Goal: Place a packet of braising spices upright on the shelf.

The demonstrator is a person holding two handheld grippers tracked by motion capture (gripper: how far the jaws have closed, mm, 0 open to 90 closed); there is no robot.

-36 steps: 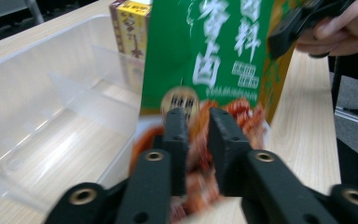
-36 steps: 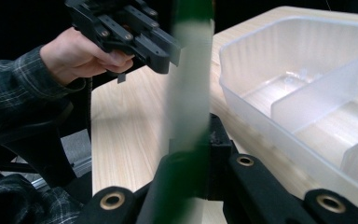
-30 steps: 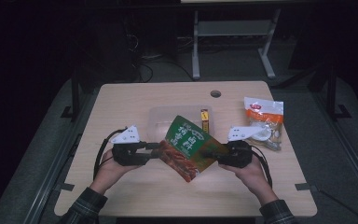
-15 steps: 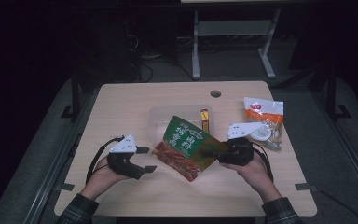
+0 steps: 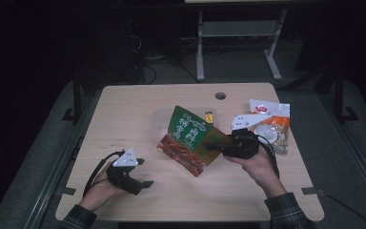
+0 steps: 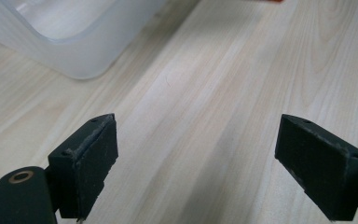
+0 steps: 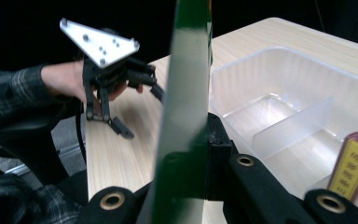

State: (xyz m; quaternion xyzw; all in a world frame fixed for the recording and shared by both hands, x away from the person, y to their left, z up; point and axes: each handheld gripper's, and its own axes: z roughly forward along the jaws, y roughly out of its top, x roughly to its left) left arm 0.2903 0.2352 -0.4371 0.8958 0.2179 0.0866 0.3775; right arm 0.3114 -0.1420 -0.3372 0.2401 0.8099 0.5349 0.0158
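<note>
Counter [image 5: 124, 114] carries a clear divided tray [image 5: 159, 125] near its middle, and your green snack bag [image 5: 190, 138] hangs tilted over the tray's near side, toward the counter's right half. Your right tongs [image 5: 213, 145] are pinching the bag's right edge; a second snack packet [image 5: 271, 125] lies at the right edge. Your left tongs [image 5: 144, 172] just opened, spread wide with nothing between them, near the front-left corner, well apart from the bag.
</note>
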